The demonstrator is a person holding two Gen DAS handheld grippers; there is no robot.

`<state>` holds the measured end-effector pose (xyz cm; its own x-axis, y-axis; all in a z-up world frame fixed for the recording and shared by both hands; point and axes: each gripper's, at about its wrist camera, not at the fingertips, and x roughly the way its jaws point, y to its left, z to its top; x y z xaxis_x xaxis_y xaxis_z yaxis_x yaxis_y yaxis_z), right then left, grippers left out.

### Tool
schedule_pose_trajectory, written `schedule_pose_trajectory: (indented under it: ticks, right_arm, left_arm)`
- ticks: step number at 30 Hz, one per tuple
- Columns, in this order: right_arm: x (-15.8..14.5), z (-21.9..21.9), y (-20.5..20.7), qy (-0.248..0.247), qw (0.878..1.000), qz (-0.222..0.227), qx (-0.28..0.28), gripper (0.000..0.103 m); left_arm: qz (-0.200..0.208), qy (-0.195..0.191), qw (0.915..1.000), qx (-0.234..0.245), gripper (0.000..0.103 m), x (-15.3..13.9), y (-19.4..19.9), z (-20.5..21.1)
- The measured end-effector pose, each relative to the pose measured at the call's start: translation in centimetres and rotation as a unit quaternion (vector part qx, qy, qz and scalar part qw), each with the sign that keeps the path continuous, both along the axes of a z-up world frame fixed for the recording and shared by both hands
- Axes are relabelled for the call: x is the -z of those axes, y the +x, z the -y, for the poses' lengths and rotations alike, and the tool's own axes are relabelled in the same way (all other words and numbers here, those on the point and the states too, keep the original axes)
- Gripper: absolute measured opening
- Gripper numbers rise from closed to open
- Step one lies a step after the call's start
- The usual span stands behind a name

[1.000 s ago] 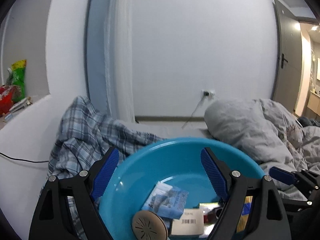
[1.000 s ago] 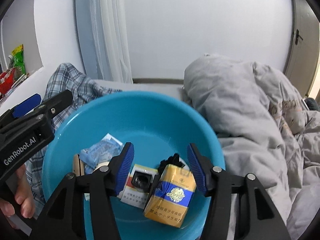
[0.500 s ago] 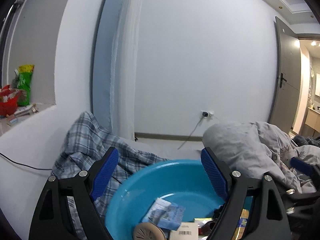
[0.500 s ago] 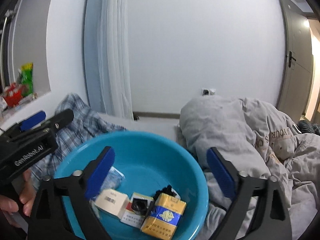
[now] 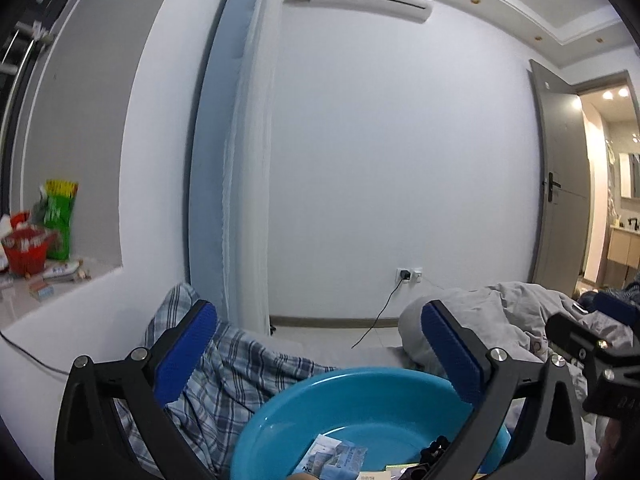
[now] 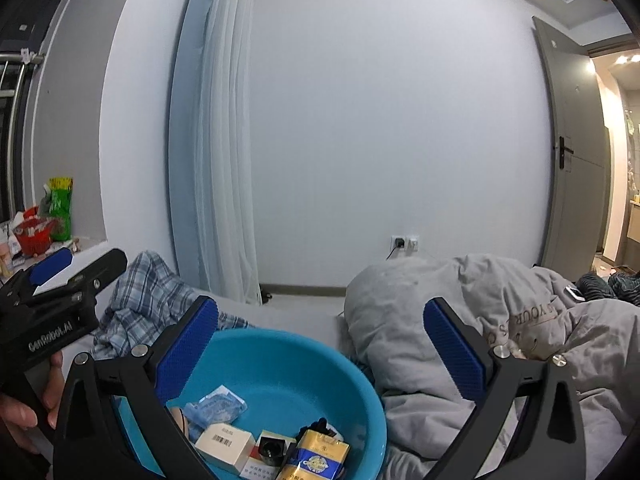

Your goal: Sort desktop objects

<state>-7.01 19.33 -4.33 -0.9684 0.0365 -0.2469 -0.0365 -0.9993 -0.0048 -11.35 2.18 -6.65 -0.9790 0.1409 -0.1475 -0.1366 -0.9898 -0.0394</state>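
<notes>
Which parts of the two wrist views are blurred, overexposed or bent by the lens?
Left wrist: snack bags on the sill are smeared, the lit doorway is blown out, and the blue basin is cut by the frame edge. Right wrist: the door and curtain bow from fisheye; the yellow pack stays sharp.

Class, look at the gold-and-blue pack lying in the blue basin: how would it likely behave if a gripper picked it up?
The gold-and-blue pack looks like a small cardboard box, so probably light and fairly stiff, though hard squeezing might crush it. Its glossy wrap may be slippery. Flat-sided, it seems unlikely to roll in the blue basin.
</notes>
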Motion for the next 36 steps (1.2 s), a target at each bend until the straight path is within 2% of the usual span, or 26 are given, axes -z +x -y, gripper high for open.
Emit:
schedule_pose_trajectory:
  ticks: [6,15,24,31,36]
  right_arm:
    - [-1.9,0.2,1.7,0.004,0.999,-0.032,0.005,0.102]
    - [-4.8,0.7,4.6,-0.004,0.997,-0.074,0.000,0.102]
    - [-8.0,1.2,7.1,-0.009,0.996,-0.084,0.004,0.102]
    - [-10.3,1.2,9.7,-0.015,0.993,-0.118,0.016,0.102]
    - [-11.6,0.5,11.2,-0.038,0.990,-0.133,0.019,0.102]
  left_arm:
    - [-0.010,-0.013,0.9995,0.028,0.103,-1.8,2.0,-1.0]
    - [-0.042,-0.045,0.9980,0.017,0.103,-5.4,5.8,-1.7]
    - [-0.045,-0.031,0.9982,0.026,0.103,-8.2,9.3,-1.6]
    - [-0.078,-0.012,0.9964,0.032,0.103,-10.2,12.4,-1.0]
    - [-0.079,0.008,0.9964,0.028,0.103,-11.6,13.2,-0.6]
